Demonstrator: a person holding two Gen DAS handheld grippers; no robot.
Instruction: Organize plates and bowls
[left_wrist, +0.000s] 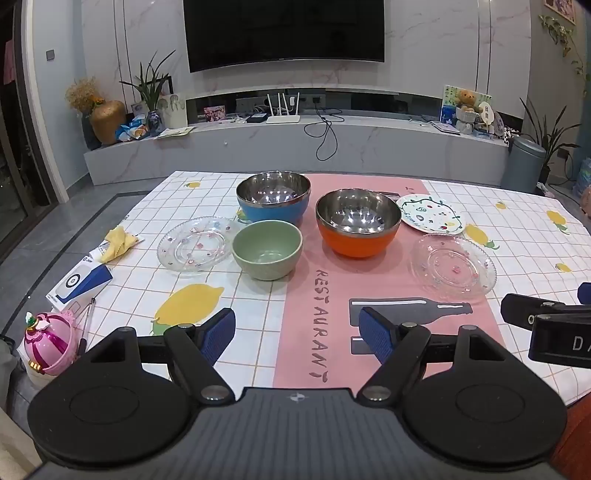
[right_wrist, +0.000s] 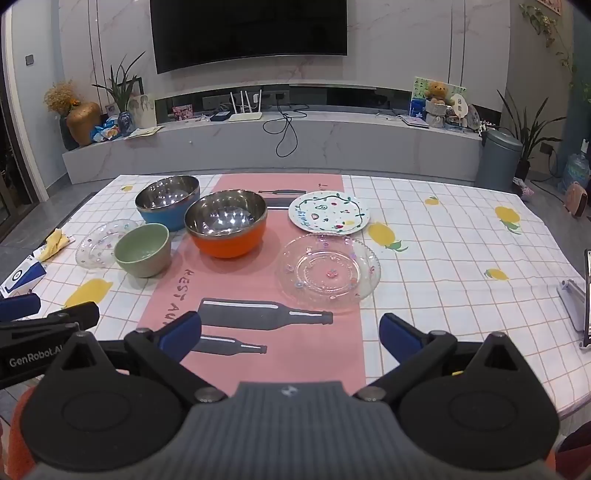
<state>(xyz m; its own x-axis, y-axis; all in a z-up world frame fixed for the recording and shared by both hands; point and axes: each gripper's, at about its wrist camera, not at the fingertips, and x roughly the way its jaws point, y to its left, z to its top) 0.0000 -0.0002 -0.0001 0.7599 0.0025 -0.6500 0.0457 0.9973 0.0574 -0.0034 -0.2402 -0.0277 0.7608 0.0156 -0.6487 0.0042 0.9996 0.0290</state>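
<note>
Both grippers hover low over the table's (left_wrist: 155, 199) near edge, left gripper (left_wrist: 297, 334) and right gripper (right_wrist: 290, 338) spread wide, nothing between the fingers. Ahead: blue bowl (left_wrist: 273, 197), orange bowl (left_wrist: 357, 223), green bowl (left_wrist: 266, 248), three plates apart.

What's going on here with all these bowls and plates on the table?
A person holds a hand-held gripper in each hand, and both the left hand-held gripper and right hand-held gripper hover open and empty. Nothing is sorted yet: the blue bowl, orange bowl, green bowl, two glass plates and painted plate sit separately.
</note>
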